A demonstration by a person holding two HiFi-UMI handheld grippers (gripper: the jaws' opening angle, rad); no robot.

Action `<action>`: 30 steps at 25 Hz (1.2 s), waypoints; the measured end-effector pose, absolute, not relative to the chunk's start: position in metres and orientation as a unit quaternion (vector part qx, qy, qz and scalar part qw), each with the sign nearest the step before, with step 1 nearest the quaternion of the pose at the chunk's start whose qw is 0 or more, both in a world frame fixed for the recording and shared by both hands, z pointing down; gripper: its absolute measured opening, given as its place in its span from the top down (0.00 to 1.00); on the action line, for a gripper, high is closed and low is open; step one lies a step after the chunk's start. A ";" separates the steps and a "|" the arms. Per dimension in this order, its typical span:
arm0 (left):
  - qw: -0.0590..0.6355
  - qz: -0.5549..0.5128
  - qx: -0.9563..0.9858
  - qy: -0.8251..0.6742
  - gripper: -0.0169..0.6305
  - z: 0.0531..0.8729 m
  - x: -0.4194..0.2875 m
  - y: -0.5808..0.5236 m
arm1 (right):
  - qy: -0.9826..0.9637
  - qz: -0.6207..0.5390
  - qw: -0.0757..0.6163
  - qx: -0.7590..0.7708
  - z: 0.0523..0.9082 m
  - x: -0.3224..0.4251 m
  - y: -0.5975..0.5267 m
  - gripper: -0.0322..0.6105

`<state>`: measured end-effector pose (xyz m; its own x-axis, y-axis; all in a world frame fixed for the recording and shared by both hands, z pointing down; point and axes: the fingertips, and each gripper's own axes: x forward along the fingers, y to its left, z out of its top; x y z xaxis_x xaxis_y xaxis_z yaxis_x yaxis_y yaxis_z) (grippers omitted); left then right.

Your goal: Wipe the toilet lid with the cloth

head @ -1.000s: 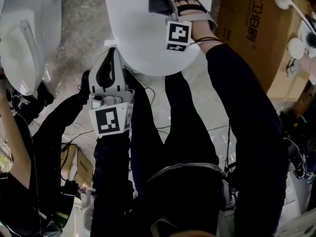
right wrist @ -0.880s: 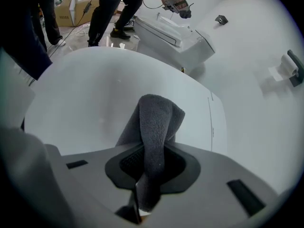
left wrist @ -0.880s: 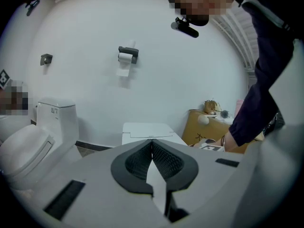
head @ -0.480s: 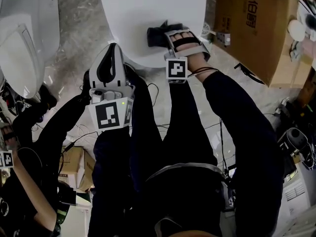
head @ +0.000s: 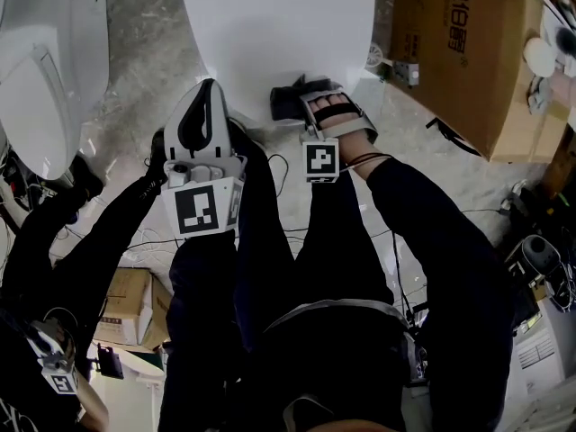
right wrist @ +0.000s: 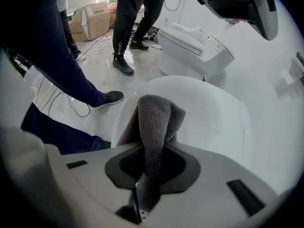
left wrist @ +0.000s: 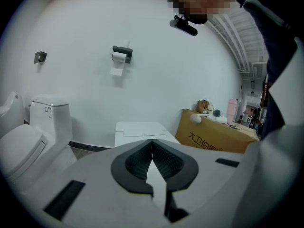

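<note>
The white toilet lid fills the top middle of the head view. My right gripper is shut on a dark grey cloth at the lid's near edge. In the right gripper view the cloth stands folded up out of the jaws of the right gripper, and the lid lies just beyond it. My left gripper hovers at the lid's near left edge, shut and holding nothing. Seen from the left gripper view, the left gripper points level toward the toilet tank.
A large cardboard box stands right of the toilet. A second white toilet is at the left. Cables trail over the floor. Other people's legs stand near another toilet. A paper holder hangs on the wall.
My right gripper has drawn the cloth from the far part of the lid back to its near edge. The left gripper has stayed in place.
</note>
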<state>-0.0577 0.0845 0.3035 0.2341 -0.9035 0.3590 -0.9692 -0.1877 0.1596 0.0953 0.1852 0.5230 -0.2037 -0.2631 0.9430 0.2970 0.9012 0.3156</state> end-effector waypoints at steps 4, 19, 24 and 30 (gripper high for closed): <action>0.180 0.090 0.762 -0.616 0.95 0.306 -0.059 0.083 | -0.746 -0.215 0.630 -0.019 0.524 0.095 0.193 0.85; 0.189 0.096 0.747 -0.630 0.95 0.301 -0.077 0.070 | -0.749 -0.199 0.631 0.049 0.485 0.073 0.088 0.84; 0.190 0.098 0.726 -0.654 0.95 0.298 -0.091 0.072 | -0.741 -0.264 0.600 0.147 0.446 0.045 -0.057 0.84; 0.199 0.099 0.693 -0.686 0.95 0.300 -0.106 0.079 | -0.726 -0.335 0.570 0.189 0.435 0.005 -0.166 0.84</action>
